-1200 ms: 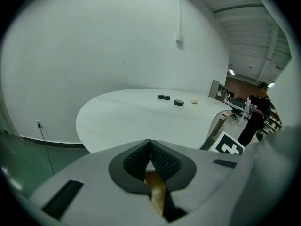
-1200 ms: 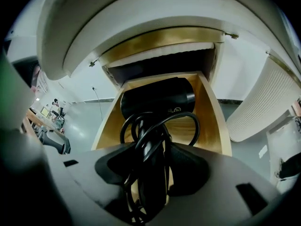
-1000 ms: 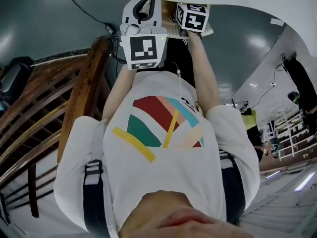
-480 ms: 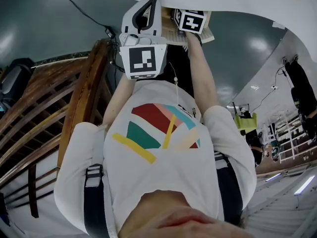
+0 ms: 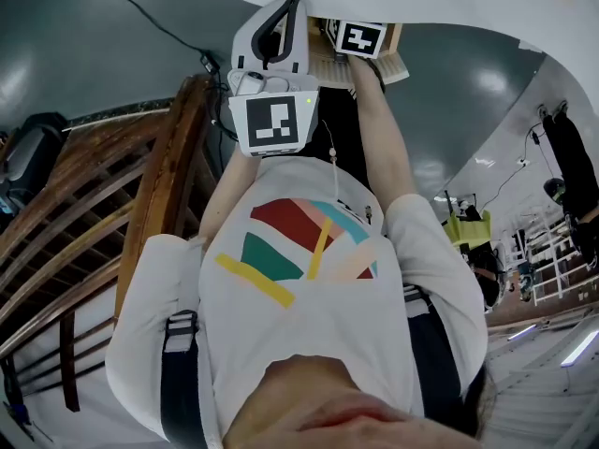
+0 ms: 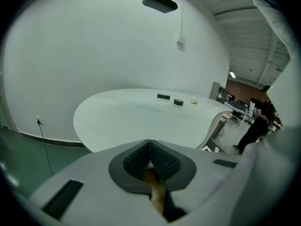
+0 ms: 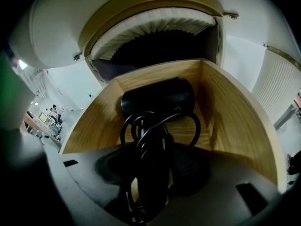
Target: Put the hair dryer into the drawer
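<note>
The black hair dryer (image 7: 157, 98) hangs nose-first inside the open wooden drawer (image 7: 235, 121), its barrel close to the drawer's floor. My right gripper (image 7: 150, 168) is shut on the dryer's handle together with loops of its black cord (image 7: 141, 126). In the head view only the right gripper's marker cube (image 5: 360, 37) shows, above the drawer's edge (image 5: 388, 64). My left gripper (image 6: 150, 155) is shut with nothing between its pads. It is held up beside the drawer (image 5: 281, 26) and points out over a white table.
A white rounded table (image 6: 141, 121) carries a few small dark items (image 6: 178, 101) at its far side. The white cabinet opening (image 7: 155, 25) arches over the drawer. A wooden slatted frame (image 5: 159, 195) stands at the person's left. Another person (image 6: 256, 126) stands at the far right.
The right gripper's cube has shrunk and drawn away from the head camera, lowering the dryer into the drawer. The left gripper has kept its place.
</note>
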A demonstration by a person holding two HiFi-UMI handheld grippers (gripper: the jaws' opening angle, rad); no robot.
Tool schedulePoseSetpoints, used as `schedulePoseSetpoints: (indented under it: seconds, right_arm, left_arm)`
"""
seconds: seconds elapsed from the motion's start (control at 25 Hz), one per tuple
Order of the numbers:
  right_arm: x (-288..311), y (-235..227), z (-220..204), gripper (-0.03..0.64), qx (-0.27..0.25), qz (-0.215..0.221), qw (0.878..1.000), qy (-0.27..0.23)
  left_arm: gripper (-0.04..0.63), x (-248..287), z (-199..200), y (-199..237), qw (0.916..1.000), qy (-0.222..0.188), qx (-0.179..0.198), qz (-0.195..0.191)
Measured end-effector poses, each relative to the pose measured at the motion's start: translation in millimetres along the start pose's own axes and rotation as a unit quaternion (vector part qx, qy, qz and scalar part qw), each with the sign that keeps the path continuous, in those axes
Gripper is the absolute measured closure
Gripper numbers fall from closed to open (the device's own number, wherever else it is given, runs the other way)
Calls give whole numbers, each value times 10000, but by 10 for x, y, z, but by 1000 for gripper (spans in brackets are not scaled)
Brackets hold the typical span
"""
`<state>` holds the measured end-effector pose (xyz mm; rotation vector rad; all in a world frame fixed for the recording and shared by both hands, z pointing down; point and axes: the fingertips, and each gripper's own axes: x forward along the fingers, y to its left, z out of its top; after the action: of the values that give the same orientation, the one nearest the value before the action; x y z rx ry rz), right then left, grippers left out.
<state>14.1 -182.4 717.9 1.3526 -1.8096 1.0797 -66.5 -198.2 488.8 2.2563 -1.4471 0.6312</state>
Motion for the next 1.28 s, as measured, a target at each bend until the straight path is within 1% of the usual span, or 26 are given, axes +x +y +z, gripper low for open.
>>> schedulePoseSetpoints:
  seconds: [0.16,0.28,0.4,0.52,0.64,0.8,0.84,0.96,1.08,1.28]
  right_arm:
    - [17,27,-11,399,-62,-4,10000,-20]
    - [29,64,-38,399,-237,-39,9997,-43]
    - [42,50,-47,399,-360,-27,9993,-30]
    - [63,56,-49,399,-374,7,9993,5]
    - [62,108,-49,399,-390,-28,9992,52]
    - [48,154,-32,399,-424,-100,9990,69]
    - [28,145,-19,396,-428,-148,9990,29]
    - [-55,78,28,340,-435,-297,9985,-162]
    - [-144,72,74,330,-450,-254,9982,-319]
    - [-392,212,200,330,-600,-159,9962,-618]
  left_arm:
    - [580,-28,-15,23,10000,50,-50,43]
    - [580,-47,-15,48,9999,-28,-94,69]
    - [580,-47,-80,21,9998,161,-83,47]
    - [580,-33,-64,15,9999,68,-106,50]
    - [580,-78,-84,25,9998,180,-100,28]
    - [580,-129,-71,62,9998,156,-104,34]
    - [580,-143,-63,64,9998,146,-104,43]
    - [580,-156,-40,55,9998,114,-109,73]
    - [580,-136,-28,54,9999,70,-119,86]
    - [580,-229,57,34,9999,-68,-93,49]
